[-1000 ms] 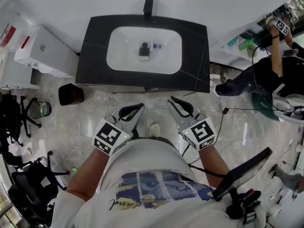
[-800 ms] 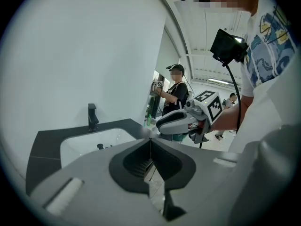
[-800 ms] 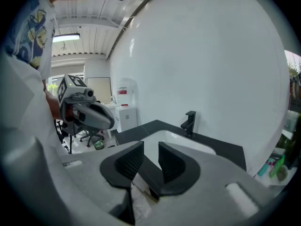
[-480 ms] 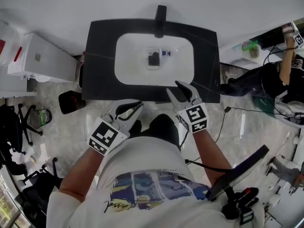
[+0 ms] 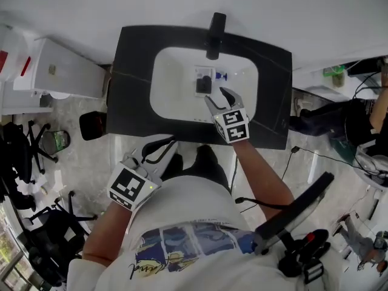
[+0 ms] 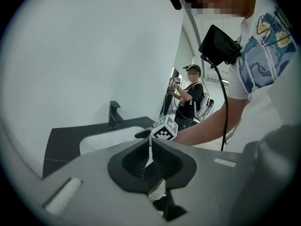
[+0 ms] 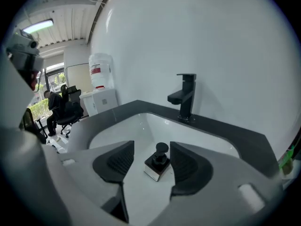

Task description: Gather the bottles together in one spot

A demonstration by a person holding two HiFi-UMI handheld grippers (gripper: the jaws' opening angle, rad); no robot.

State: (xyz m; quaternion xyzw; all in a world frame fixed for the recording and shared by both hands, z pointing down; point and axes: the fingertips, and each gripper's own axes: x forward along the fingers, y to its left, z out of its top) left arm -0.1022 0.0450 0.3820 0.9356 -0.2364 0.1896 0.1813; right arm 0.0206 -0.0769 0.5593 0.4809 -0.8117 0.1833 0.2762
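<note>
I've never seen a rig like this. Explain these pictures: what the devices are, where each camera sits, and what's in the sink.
There is no robot: a person holds a hand-worked two-jaw gripper in each hand. The head view is from a camera on the person's head, looking down; the other two are from cameras on the grippers, looking along the jaws. Ahead is a dark counter with a white sink and black tap. In the sink stands a square bottle with a dark pump top. The right gripper is over the sink; its jaws have just been opening and frame the bottle without touching it. The left gripper is shut and empty, near the person's body.
</note>
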